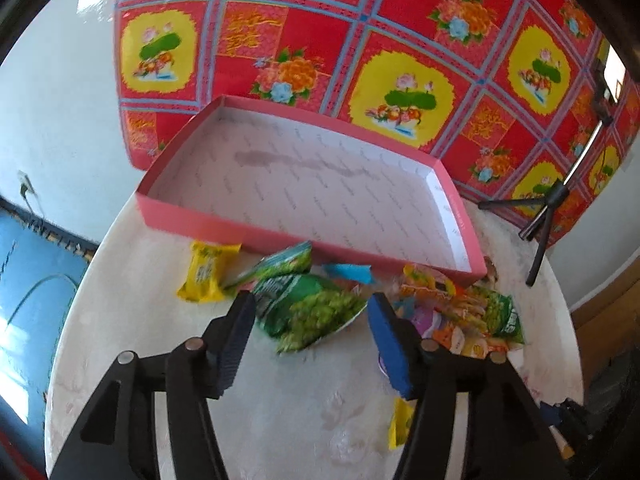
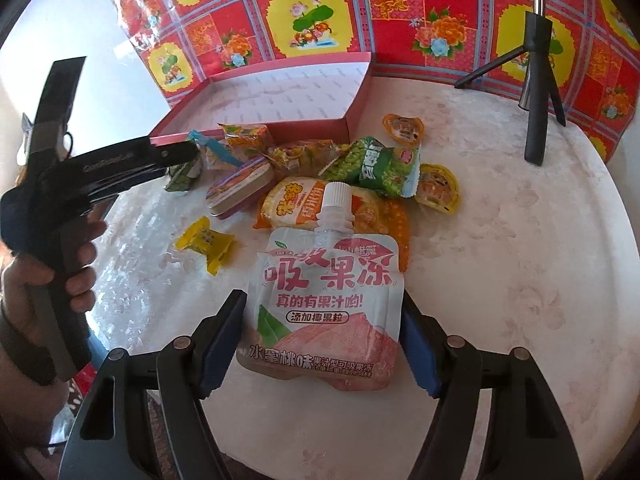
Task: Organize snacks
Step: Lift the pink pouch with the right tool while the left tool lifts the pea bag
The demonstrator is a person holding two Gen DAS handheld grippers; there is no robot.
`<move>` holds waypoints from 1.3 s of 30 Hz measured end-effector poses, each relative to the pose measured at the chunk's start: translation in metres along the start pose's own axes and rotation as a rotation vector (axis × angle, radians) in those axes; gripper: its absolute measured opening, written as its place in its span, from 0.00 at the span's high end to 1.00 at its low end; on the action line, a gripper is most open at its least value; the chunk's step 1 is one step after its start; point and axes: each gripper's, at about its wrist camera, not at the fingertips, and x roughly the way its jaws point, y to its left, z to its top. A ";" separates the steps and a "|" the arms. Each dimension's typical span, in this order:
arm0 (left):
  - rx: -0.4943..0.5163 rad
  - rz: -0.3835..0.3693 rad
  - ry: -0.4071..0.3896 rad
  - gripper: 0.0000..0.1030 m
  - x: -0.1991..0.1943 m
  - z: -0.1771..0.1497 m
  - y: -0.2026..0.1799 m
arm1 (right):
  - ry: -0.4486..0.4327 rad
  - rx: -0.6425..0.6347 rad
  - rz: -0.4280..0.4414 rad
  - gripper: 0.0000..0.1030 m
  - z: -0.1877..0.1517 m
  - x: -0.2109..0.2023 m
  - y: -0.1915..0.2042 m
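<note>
A pink shallow box [image 1: 188,216] with a white inside lies open at the back of the round table; it also shows in the right wrist view [image 2: 256,130]. Snack packs are heaped in front of it. My left gripper [image 1: 310,306] is open, its fingers on either side of a green pea packet [image 1: 316,312]. My right gripper [image 2: 322,308] is shut on a white and pink peach jelly pouch [image 2: 324,300] with a white cap. The left gripper also shows in the right wrist view [image 2: 176,156], over the heap.
A yellow pack [image 1: 204,272], a blue wrapper [image 1: 348,272] and orange packs [image 1: 452,320] lie near the box. A small yellow candy [image 2: 206,242], a green packet [image 2: 376,168] and jelly cups [image 2: 438,190] lie around. A black tripod [image 2: 536,92] stands back right.
</note>
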 end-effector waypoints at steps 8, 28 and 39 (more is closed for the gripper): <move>0.123 0.069 -0.022 0.37 0.010 -0.002 -0.011 | -0.001 -0.021 0.030 0.28 0.001 -0.001 -0.001; 0.147 -0.018 -0.005 0.58 -0.012 -0.017 -0.006 | -0.031 -0.048 0.048 0.28 0.004 -0.006 0.005; 0.166 -0.015 -0.010 0.58 -0.043 -0.019 -0.009 | -0.049 -0.056 0.061 0.28 0.009 -0.013 0.009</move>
